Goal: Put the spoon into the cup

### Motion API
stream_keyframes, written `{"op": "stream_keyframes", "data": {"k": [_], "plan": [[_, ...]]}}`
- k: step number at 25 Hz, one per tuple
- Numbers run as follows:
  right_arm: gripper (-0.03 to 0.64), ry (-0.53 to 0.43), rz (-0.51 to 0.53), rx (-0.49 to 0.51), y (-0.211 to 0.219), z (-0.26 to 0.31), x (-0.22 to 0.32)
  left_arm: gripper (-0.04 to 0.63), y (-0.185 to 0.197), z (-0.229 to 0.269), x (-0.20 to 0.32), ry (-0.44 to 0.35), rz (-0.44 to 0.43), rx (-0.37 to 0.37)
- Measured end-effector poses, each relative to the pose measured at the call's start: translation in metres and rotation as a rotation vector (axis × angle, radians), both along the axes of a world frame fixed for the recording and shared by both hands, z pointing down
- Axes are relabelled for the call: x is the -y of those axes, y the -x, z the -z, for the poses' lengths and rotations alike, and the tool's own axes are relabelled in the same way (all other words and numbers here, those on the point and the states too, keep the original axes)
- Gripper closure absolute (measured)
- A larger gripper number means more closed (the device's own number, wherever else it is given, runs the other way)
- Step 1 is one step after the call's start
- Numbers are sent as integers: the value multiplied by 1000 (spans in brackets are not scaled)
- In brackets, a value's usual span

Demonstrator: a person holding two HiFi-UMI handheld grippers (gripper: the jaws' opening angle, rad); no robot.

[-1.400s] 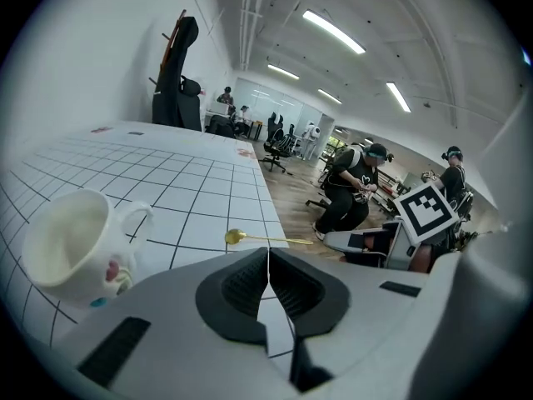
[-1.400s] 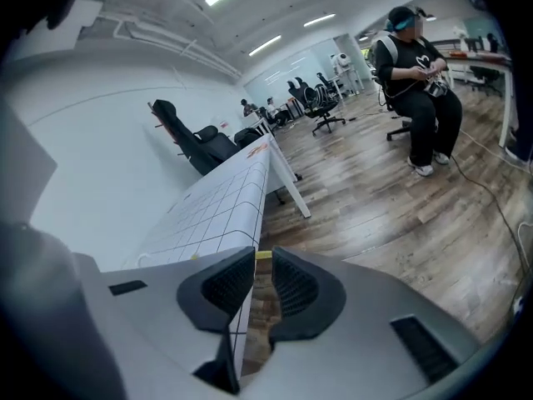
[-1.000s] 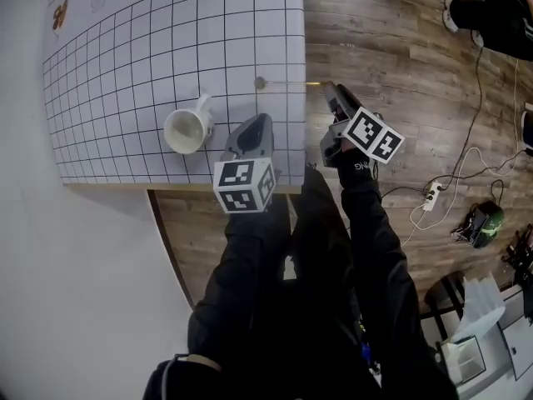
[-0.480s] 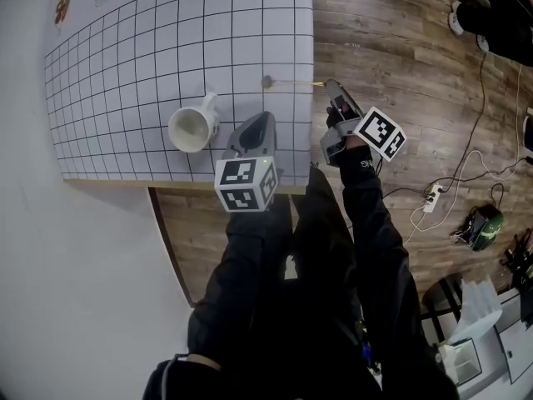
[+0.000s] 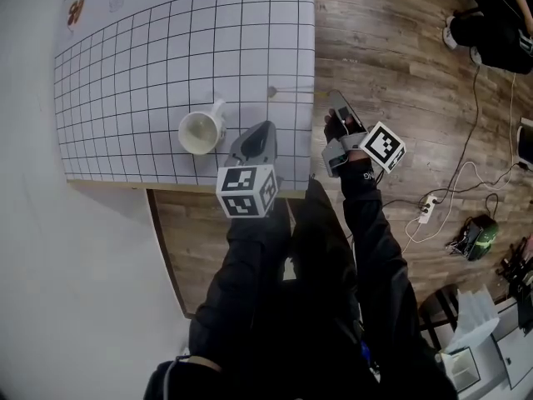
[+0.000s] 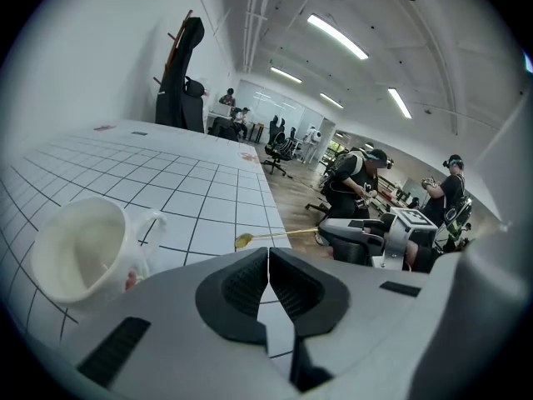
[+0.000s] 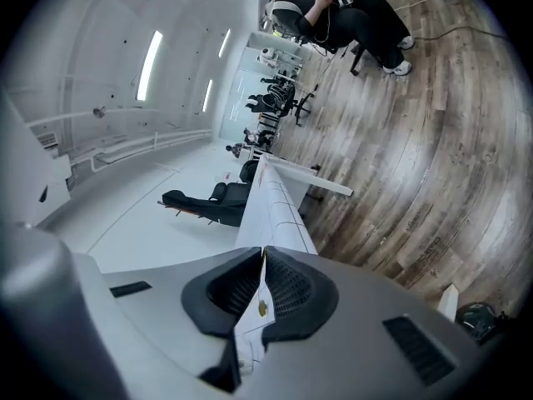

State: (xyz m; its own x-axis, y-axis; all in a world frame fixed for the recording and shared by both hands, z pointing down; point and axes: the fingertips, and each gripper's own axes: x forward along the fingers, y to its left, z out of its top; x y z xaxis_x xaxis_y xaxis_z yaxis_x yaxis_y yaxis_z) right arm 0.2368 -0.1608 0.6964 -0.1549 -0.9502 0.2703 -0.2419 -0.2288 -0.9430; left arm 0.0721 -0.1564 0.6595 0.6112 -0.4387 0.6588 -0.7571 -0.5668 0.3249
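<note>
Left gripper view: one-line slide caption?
Left gripper shut over the gridded table, white cup at left; beyond it the right gripper, jaws just closing, pinches the spoon by its handle end.

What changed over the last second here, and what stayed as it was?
The right tool has just closed its jaws on the handle end of the spoon and now grips it. Whether the spoon has left the table yet is unclear. The cup stayed where it was. The left tool stayed shut and empty near the cup.
</note>
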Motion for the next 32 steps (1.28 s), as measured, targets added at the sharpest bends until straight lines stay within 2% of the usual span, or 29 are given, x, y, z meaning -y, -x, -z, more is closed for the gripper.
{"op": "stream_keyframes", "data": {"k": [3,9,16,22,27,32], "plan": [[591,-60,3,9,4,23,8,561,5,9,1,-10,20,-13],[591,-96,27,4,20,64,6,560,28,37,2,-34,63,-33],[591,-166,130,-23,62,110,17,560,69,57,10,-56,156,-44],[591,-233,251,-36,119,132,36,560,114,55,14,-65,249,-44],[591,-220,375,-101,167,132,45,561,148,54,17,-64,322,-35],[591,-174,450,-166,200,116,50,560,175,49,18,-59,377,-28]]}}
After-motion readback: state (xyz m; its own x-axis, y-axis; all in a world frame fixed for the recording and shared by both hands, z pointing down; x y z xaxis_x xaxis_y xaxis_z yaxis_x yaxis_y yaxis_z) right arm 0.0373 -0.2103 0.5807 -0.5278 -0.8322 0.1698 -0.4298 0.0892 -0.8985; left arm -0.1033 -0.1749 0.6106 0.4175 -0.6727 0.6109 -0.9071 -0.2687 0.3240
